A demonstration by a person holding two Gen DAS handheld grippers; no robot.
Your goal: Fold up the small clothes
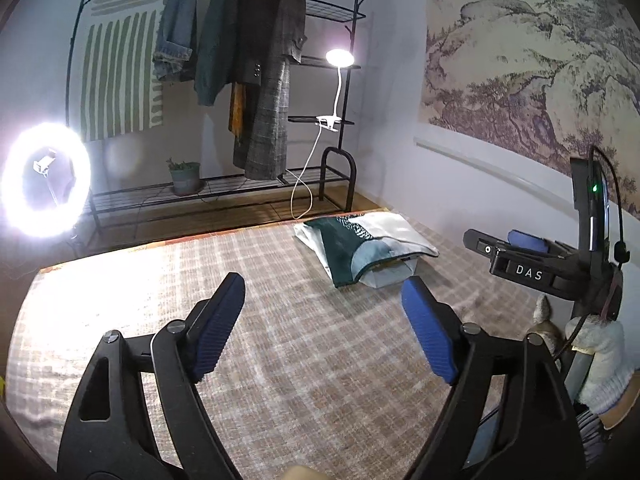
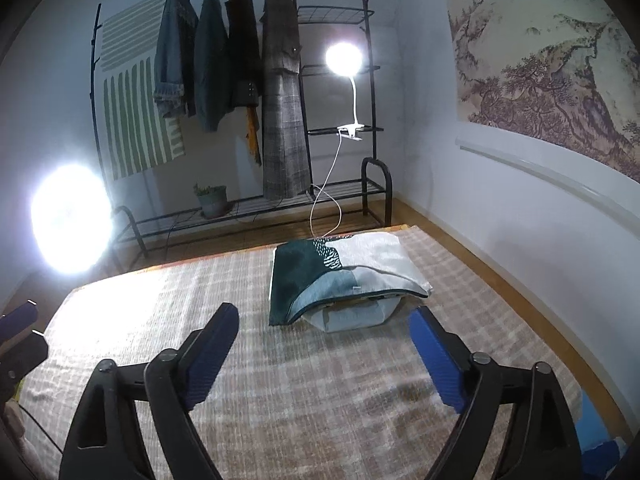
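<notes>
A folded stack of small clothes (image 1: 362, 246), dark green, pale blue and white, lies at the far side of the checked mat (image 1: 280, 340); it also shows in the right wrist view (image 2: 344, 280). My left gripper (image 1: 324, 296) is open and empty, held above the mat short of the stack. My right gripper (image 2: 324, 328) is open and empty, just in front of the stack. The right gripper's body (image 1: 532, 268) shows at the right of the left wrist view, held by a gloved hand (image 1: 600, 356).
A black clothes rack (image 2: 280, 92) with hanging coats, a clip lamp (image 2: 344, 60) and a potted plant (image 2: 212, 200) stands against the far wall. A bright ring light (image 1: 44, 180) is at the left. The wall (image 2: 520, 220) runs along the mat's right side.
</notes>
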